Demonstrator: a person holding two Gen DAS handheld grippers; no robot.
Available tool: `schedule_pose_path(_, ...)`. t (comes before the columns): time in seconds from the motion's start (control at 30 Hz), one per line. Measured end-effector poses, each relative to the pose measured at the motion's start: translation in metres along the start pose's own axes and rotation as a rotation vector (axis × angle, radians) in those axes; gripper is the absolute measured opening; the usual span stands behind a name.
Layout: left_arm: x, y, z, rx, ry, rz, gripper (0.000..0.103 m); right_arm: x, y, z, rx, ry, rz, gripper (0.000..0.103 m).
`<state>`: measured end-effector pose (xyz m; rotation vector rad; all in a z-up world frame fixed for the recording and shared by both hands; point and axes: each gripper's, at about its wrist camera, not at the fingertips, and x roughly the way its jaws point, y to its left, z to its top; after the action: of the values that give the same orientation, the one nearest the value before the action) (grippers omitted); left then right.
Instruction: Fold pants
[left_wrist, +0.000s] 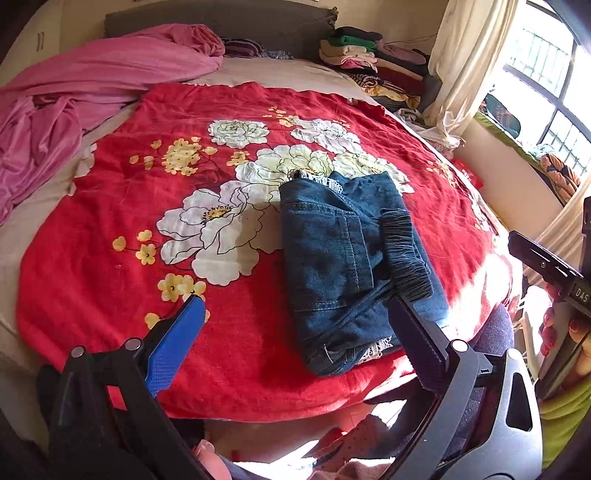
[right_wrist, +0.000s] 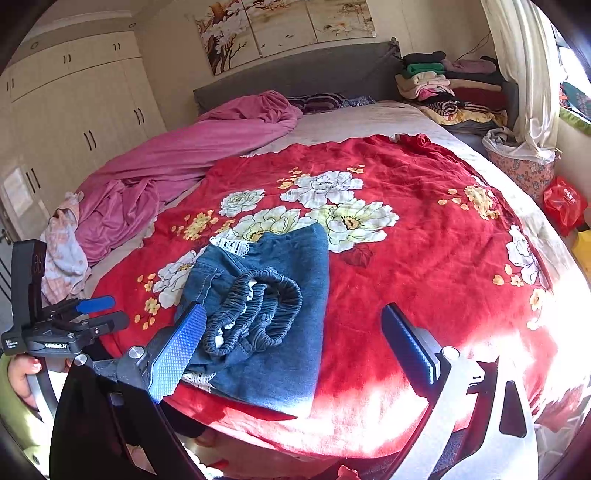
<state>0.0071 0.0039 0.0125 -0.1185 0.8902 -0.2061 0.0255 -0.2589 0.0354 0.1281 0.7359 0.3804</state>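
Observation:
Folded blue denim pants (left_wrist: 347, 266) with a gathered elastic waistband (left_wrist: 404, 254) and white lace trim lie on the red floral blanket (left_wrist: 147, 206) near the bed's front edge. My left gripper (left_wrist: 295, 314) is open and empty, held just in front of the pants; its right finger (left_wrist: 413, 332) is at their near corner. In the right wrist view the pants (right_wrist: 266, 306) lie left of centre with the waistband (right_wrist: 255, 314) on top. My right gripper (right_wrist: 291, 321) is open and empty, its left finger (right_wrist: 177, 350) next to the pants' near left edge. The left gripper also shows in the right wrist view (right_wrist: 99, 310).
A crumpled pink sheet (right_wrist: 192, 162) lies at the bed's far left. A stack of folded clothes (right_wrist: 450, 88) sits at the headboard's right. A curtain (left_wrist: 469, 62) and a window are to the right. A basket (right_wrist: 521, 162) and a red bag (right_wrist: 565, 203) stand beside the bed.

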Motion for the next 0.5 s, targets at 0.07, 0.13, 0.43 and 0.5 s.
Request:
schedule_pose_path(0.07,0.004,0.0,-0.001,-0.001,0.008,0.003,0.093,0.003,-0.003,-0.003,0.008,0.009,-0.003,0.095)
schedule_pose_path(0.13,0.008,-0.001,-0.002,0.002,0.018,0.006,0.093,0.007,-0.006,-0.005,0.014,0.017,-0.007,0.095)
schedule_pose_path(0.43,0.031,-0.008,-0.004,0.012,0.056,0.013,0.093,0.021,-0.017,-0.014,0.033,0.046,-0.012,0.095)
schedule_pose_path(0.5,0.036,-0.009,-0.003,0.012,0.064,0.016,0.093,0.026,-0.019,-0.016,0.037,0.059,-0.011,0.095)
